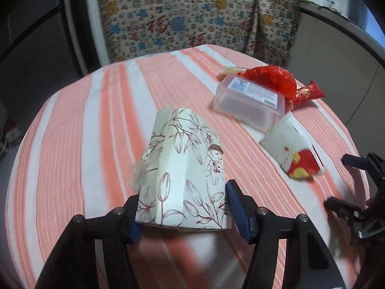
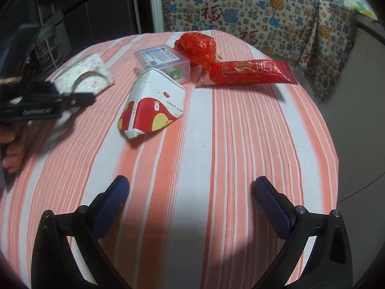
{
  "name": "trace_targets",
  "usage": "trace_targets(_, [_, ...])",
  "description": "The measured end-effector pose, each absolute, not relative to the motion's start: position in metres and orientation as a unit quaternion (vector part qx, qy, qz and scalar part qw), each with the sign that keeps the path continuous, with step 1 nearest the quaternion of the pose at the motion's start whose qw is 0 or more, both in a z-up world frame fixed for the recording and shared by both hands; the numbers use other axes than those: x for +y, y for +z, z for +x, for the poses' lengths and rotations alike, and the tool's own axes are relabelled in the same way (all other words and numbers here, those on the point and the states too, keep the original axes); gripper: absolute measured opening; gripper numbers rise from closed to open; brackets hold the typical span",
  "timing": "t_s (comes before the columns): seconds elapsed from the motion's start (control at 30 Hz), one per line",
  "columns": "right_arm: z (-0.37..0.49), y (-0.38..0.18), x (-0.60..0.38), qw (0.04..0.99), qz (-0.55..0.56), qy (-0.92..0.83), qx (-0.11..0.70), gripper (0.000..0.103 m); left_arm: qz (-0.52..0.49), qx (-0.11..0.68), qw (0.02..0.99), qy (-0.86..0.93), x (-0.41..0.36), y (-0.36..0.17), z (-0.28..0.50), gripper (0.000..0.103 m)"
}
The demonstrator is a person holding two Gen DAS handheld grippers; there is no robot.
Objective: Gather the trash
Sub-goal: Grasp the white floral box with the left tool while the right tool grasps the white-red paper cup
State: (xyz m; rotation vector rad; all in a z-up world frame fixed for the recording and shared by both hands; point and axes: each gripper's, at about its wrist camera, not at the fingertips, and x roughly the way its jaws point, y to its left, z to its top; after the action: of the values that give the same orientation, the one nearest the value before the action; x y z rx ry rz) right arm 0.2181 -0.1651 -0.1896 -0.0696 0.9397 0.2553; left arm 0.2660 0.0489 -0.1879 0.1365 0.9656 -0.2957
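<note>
My left gripper (image 1: 184,207) is shut on a flattened white paper cup with a maroon flower print (image 1: 182,173), held over the striped table; the cup also shows in the right wrist view (image 2: 84,77). A crushed red, yellow and white paper cup (image 2: 151,106) lies mid-table, also in the left wrist view (image 1: 293,154). Behind it lie a clear plastic box (image 2: 163,60), a crumpled red plastic bag (image 2: 196,44) and a long red wrapper (image 2: 247,72). My right gripper (image 2: 190,197) is open and empty above the table's near part, short of the crushed cup.
The round table has an orange and white striped cloth (image 2: 216,144). A patterned cloth with red characters (image 2: 240,12) covers furniture behind it. The right gripper shows at the right edge of the left wrist view (image 1: 356,192). Floor lies to the right of the table.
</note>
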Motion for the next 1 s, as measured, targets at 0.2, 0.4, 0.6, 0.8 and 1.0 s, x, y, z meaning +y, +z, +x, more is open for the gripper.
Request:
trace_targets(0.2, [0.221,-0.19,-0.162,0.878,-0.03,0.135,0.457,0.103,0.073,0.466,0.873,-0.125,0.041,-0.188,0.215,0.076])
trace_targets(0.4, [0.258,-0.177,-0.136,0.864,-0.015,0.168,0.475,0.103,0.071,0.453,0.882,-0.113,0.043,-0.192,0.206,0.082])
trace_targets(0.6, [0.288,-0.188,-0.114,0.871,-0.044,0.146,0.468,0.099,0.068,0.448,0.885,-0.11,0.045,-0.193,0.205,0.084])
trace_targets(0.8, [0.244,-0.181,-0.13,0.885,-0.028,0.159,0.437,0.043,0.067,0.447,0.885,-0.109,0.044,-0.193,0.206,0.084])
trace_targets(1.0, [0.185,-0.177,-0.143,0.871,-0.05,0.196,0.447,0.042,0.056,0.447,0.884,-0.123,0.047,-0.191,0.205,0.084])
